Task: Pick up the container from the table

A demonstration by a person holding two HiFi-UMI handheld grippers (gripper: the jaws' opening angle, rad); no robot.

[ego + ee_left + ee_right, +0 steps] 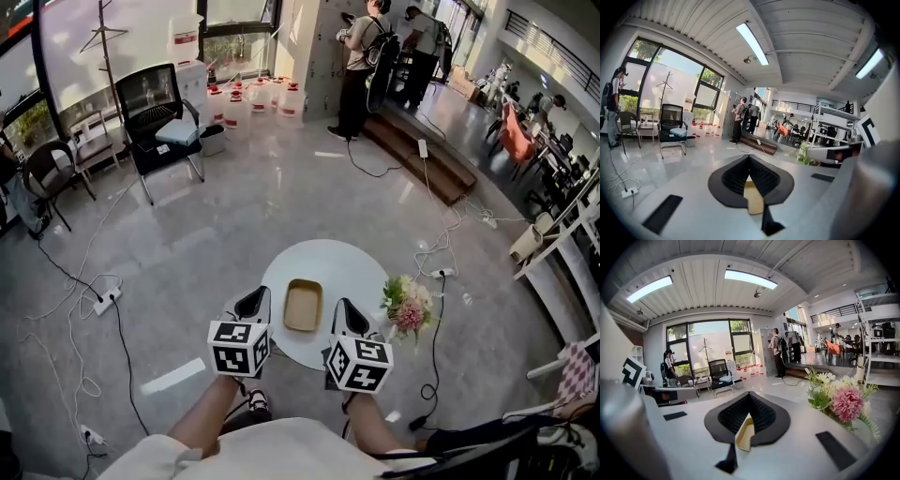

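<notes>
A shallow tan container (pixel 303 305) lies near the front of a small round white table (pixel 356 267). My left gripper (pixel 253 300) hovers just left of it and my right gripper (pixel 349 314) just right of it, both apart from it. Each has its jaws together with nothing between them. In the left gripper view, the container (pixel 753 197) shows beneath the closed tips of the left gripper (pixel 749 157). The right gripper view shows the container's rim (pixel 744 434) below the closed tips of the right gripper (pixel 750 394).
A bunch of pink and white flowers (pixel 408 305) stands at the table's right edge, close to my right gripper. Cables and a power strip (pixel 106 300) lie on the floor. A black office chair (pixel 159 117) and people stand far back.
</notes>
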